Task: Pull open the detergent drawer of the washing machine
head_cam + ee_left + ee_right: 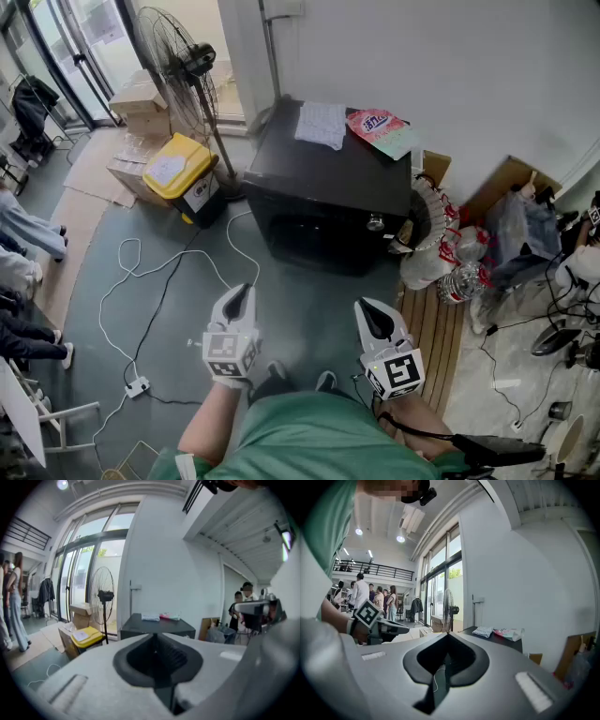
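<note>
Head view: a person stands on the grey floor (309,309) facing a black washing machine (328,187). The left gripper (244,289) and right gripper (364,305) are held out level, well short of its front. The detergent drawer cannot be picked out on the dark front panel; only a round knob (375,222) shows near the top right corner. The step in hand looks like the approach. To do it well, close in until the drawer's edge is plainly visible, part one gripper's jaws, catch the drawer's lip, then draw it straight back without tilting.

Left gripper view: the jaws are pressed together with nothing between them. The washing machine (157,626) sits dead ahead beyond the tips, well apart, with a fan (104,597) to its left.

Right gripper view: these jaws are likewise closed and empty. The washing machine (499,638) lies ahead and to the right of the tips, out of reach.
</note>
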Demonstrator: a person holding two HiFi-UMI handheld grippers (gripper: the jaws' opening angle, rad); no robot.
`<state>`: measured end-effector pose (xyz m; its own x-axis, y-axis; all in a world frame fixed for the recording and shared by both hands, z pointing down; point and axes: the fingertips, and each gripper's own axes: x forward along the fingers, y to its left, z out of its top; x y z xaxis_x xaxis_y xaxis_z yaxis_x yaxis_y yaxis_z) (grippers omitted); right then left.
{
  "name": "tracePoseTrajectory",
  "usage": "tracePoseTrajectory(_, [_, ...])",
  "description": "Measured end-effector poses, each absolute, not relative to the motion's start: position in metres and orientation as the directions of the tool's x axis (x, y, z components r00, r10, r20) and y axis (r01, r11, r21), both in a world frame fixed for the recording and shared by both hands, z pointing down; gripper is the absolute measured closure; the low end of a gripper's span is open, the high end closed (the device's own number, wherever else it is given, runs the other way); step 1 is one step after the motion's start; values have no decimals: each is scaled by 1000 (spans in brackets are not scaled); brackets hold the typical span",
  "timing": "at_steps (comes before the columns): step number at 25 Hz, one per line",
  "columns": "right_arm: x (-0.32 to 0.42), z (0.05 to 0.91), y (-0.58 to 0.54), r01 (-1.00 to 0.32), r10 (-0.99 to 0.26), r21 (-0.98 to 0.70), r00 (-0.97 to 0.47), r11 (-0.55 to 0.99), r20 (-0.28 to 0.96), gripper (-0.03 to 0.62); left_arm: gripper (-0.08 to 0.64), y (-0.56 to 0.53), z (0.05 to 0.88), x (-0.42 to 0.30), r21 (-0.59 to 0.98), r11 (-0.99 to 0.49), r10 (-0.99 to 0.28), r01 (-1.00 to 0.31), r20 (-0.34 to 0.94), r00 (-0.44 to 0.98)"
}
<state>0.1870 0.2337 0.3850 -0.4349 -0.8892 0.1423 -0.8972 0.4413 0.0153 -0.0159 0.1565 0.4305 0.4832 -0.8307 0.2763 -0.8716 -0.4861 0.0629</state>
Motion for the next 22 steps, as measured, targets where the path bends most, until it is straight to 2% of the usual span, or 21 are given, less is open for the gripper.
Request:
tracePoseTrajectory(6, [165,364,215,-924,-922,25,-377,380,85,591,534,171,387,-47,50,-505,-842,-861,190,505])
tracePoseTrajectory(17, [120,366,205,-926,-918,-8,-376,378,123,591,532,182,382,-111,58,-450,-876,-891,167,453])
tracePoseTrajectory(22, [113,353,208,-942,-937,-29,-335,334,95,591,487,189,364,-132,90,-455,-879,-886,117,463])
